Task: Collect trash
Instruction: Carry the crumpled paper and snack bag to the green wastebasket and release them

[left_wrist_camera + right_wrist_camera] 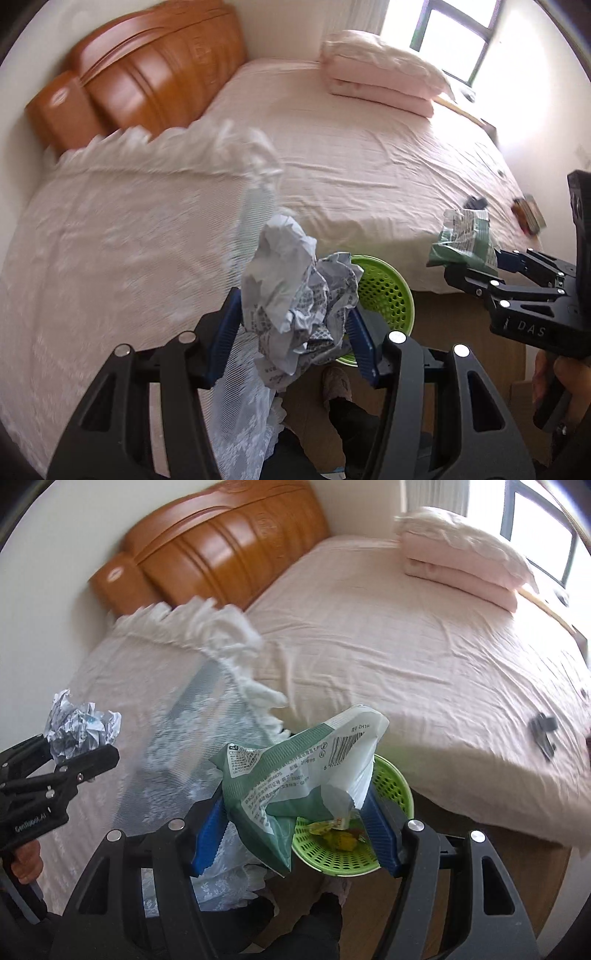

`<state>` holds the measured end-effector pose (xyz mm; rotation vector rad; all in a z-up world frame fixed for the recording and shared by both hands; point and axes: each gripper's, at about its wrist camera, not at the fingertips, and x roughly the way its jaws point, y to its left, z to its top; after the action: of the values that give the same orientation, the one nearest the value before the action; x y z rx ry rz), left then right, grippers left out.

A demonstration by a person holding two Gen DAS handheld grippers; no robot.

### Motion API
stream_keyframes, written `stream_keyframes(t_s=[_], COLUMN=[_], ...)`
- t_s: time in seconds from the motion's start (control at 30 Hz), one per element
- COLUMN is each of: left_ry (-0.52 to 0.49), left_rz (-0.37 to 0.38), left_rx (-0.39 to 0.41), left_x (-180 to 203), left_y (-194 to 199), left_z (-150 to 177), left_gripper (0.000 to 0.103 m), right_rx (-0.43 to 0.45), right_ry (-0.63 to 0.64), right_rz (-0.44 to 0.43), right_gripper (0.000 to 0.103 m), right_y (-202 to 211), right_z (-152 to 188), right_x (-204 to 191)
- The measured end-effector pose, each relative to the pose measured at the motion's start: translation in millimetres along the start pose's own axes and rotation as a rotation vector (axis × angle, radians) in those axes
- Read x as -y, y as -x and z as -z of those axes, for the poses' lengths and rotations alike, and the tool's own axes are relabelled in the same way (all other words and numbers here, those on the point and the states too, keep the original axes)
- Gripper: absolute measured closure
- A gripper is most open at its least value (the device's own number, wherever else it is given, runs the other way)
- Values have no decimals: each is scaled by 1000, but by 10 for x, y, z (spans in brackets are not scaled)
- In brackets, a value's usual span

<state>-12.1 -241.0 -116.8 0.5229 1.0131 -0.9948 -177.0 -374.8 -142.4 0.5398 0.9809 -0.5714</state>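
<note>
My left gripper [293, 328] is shut on a crumpled printed paper ball [291, 291], held above the bed's edge beside a green perforated basket [388, 291] on the floor. It also shows in the right wrist view [79, 734]. My right gripper [295, 830] is shut on a green and white snack wrapper [295, 764], held just over the green basket [332, 856], which holds yellow scraps. The wrapper also shows in the left wrist view [463, 240], in the right gripper [495, 258].
A pink bed [351, 155] fills the view, with a white lace cover [129, 240] at the left and folded pink bedding [384, 81] at the far side. Small dark objects [543, 731] lie at the bed's right. A wooden headboard [147, 74] stands behind. My foot [336, 384] is on the wooden floor below.
</note>
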Motion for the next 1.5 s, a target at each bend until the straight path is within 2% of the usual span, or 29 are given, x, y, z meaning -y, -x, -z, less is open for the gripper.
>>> stream_keyframes(t_s=[0.13,0.27,0.5,0.67,0.73,0.77,0.8,0.9,1.03,1.27,1.5], left_ry=[-55,-108,-175,-202,-218,-223,-225,-219,-194,-167,-37], left_rz=[17,-10,51,73,95,98,92,102,105,7,9], left_rx=[-5,-41,-120,-139,-151,-153,-147,-129,-134,-94,-82], left_x=[226,454,918,1123,1202,1230,1267,1318,1274,983,608], left_y=[-112,-359,-908,-1022,-1059,-1068,-1064,-1032,-967,-705,-448], left_z=[-113,-235,-349,-347,-346,-343,-340,-349,-347,-265,-223], left_gripper=[50,50,50,50,42,26,15,8,8,8,8], right_rx=[13,25,35,32,31,32,32,35,37,30,-12], right_ry=[-36,-68,-130,-160,-165,-166,-167,-168,-168,-163,-141], right_rz=[27,54,102,110,110,109,109,106,102,90,60], right_gripper=[35,35,35,35,35,35,35,35,35,35,35], right_y=[9,88,208,232,234,235,237,236,229,154,-129], right_z=[6,7,66,112,121,124,124,113,109,110,125], right_x=[145,338,705,864,901,921,933,964,964,932,817])
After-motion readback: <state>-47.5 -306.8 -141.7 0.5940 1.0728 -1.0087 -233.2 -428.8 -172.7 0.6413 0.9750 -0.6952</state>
